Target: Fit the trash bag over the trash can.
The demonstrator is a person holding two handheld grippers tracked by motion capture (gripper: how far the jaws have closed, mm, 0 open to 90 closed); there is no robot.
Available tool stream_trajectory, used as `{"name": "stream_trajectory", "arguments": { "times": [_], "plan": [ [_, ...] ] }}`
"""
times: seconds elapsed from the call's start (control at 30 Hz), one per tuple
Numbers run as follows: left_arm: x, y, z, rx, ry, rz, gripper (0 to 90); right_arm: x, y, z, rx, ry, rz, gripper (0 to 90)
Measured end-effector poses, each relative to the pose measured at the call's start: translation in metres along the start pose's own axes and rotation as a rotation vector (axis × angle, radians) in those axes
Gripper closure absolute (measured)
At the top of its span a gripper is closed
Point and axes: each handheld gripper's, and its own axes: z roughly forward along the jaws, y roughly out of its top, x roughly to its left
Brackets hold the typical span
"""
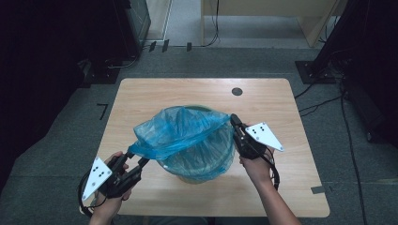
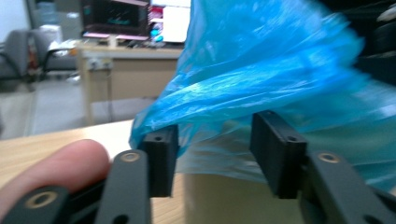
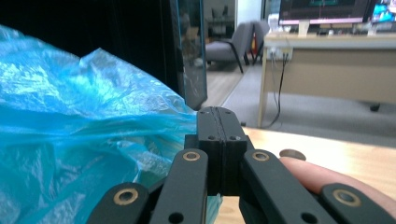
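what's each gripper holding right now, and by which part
The right gripper pinches the blue bag at its rim edge. The left gripper has the bag's opposite edge between its fingers, not clamped.

Bin [image 1: 197, 174] mid-table [image 1: 141, 93], bag [image 1: 183, 129] in it, left tongs [image 1: 133, 157], right tongs [image 1: 233, 118] flanking.

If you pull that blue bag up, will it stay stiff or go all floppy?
Probably floppy: the blue bag is thin, crinkled film that sags and folds between the left gripper and right gripper. It looks very light, so it likely lifts easily. Its shiny surface may be slippery, and a hard tug might tip the bin.
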Motion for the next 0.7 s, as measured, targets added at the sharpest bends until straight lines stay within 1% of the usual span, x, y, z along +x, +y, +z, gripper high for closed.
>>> {"name": "stream_trajectory", "arguments": {
  "times": [0.03, 0.07, 0.13, 0.17, 0.2, 0.23, 0.27, 0.3, 0.37, 0.4, 0.47, 0.5, 0.6, 0.63, 0.67, 0.7],
  "plan": [
    [0.004, -0.002, 0.006, 0.017, 0.001, -0.030, 59.9, -0.001, 0.000, 0.002, 0.008, 0.002, 0.002, 90.0],
    [0.007, -0.005, 0.012, 0.031, -0.007, -0.067, 61.6, -0.001, -0.001, 0.005, 0.021, 0.004, 0.006, 90.0],
    [0.014, -0.011, 0.025, 0.064, -0.034, -0.154, 62.8, -0.003, -0.004, 0.012, 0.051, 0.002, 0.025, 90.0],
    [0.017, -0.015, 0.031, 0.077, -0.042, -0.195, 62.6, -0.004, -0.005, 0.015, 0.066, 0.009, 0.040, 90.0],
    [0.019, -0.019, 0.036, 0.090, -0.048, -0.227, 62.2, -0.006, -0.007, 0.017, 0.073, 0.020, 0.065, 90.0],
    [0.020, -0.023, 0.042, 0.106, -0.047, -0.253, 61.6, -0.008, -0.007, 0.019, 0.083, 0.026, 0.091, 90.0],
    [0.022, -0.026, 0.047, 0.120, -0.033, -0.276, 62.2, -0.010, -0.008, 0.021, 0.093, 0.028, 0.108, 90.0],
    [0.023, -0.028, 0.050, 0.122, -0.034, -0.300, 62.4, -0.012, -0.009, 0.023, 0.098, 0.028, 0.120, 90.0],
    [0.029, -0.034, 0.055, 0.137, -0.041, -0.357, 61.9, -0.014, -0.010, 0.024, 0.111, 0.032, 0.127, 90.0],
    [0.030, -0.036, 0.058, 0.146, -0.033, -0.374, 61.5, -0.015, -0.012, 0.026, 0.125, 0.034, 0.125, 90.0],
    [0.031, -0.040, 0.061, 0.162, -0.022, -0.383, 61.5, -0.016, -0.016, 0.028, 0.155, 0.043, 0.128, 90.0],
    [0.032, -0.041, 0.062, 0.167, -0.017, -0.381, 62.0, -0.017, -0.019, 0.031, 0.175, 0.058, 0.137, 90.0],
    [0.029, -0.041, 0.062, 0.173, -0.002, -0.352, 62.9, -0.019, -0.024, 0.034, 0.193, 0.080, 0.162, 90.0],
    [0.028, -0.041, 0.062, 0.173, 0.002, -0.344, 63.0, -0.019, -0.026, 0.034, 0.202, 0.082, 0.164, 90.0],
    [0.027, -0.040, 0.061, 0.174, 0.007, -0.327, 63.0, -0.019, -0.027, 0.035, 0.207, 0.085, 0.163, 90.0],
    [0.024, -0.039, 0.061, 0.166, 0.018, -0.307, 62.8, -0.018, -0.029, 0.036, 0.216, 0.088, 0.151, 90.0]
  ]
}}
